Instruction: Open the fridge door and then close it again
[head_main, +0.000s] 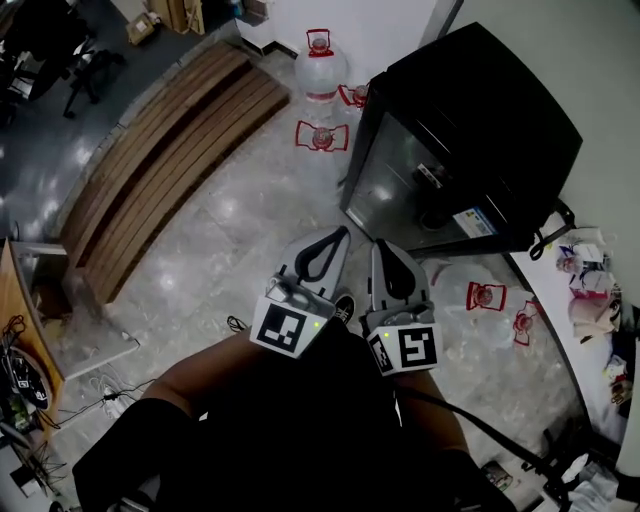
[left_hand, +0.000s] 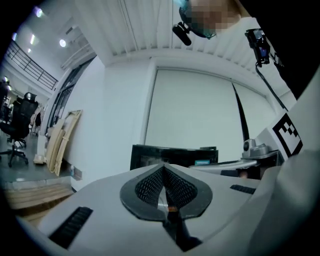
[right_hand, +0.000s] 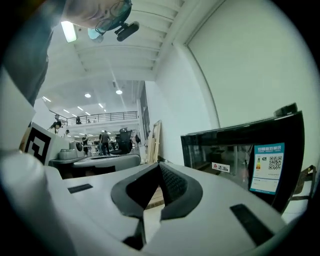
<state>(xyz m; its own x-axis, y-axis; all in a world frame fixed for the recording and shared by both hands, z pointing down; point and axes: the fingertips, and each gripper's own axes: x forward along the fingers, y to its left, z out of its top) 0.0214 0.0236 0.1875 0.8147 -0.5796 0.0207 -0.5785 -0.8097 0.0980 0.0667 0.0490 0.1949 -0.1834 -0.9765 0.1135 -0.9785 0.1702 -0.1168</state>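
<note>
Holdings, counted from my own two tools:

1. My left gripper: a grey two-jaw tool carrying a black-and-white marker cube. The jaws are fully together, the ribbed pads meet at the tips, and they hold nothing.

2. My right gripper: the same make. The jaw tips are together and nothing is held. It lies just beside the left gripper, at its 3 o'clock.

3. Black compact fridge with a dark glass door: it sits at 1 o'clock from both grippers, against the white wall and well apart from the jaws. The door lies flush with the cabinet. A blue energy label sits near one door edge.

4. Clear plastic water jug with a red handle: it stands at 12 o'clock, near the fridge.

5. Brown slatted wooden boards: they lie at 10 o'clock on the polished grey stone floor.
</note>
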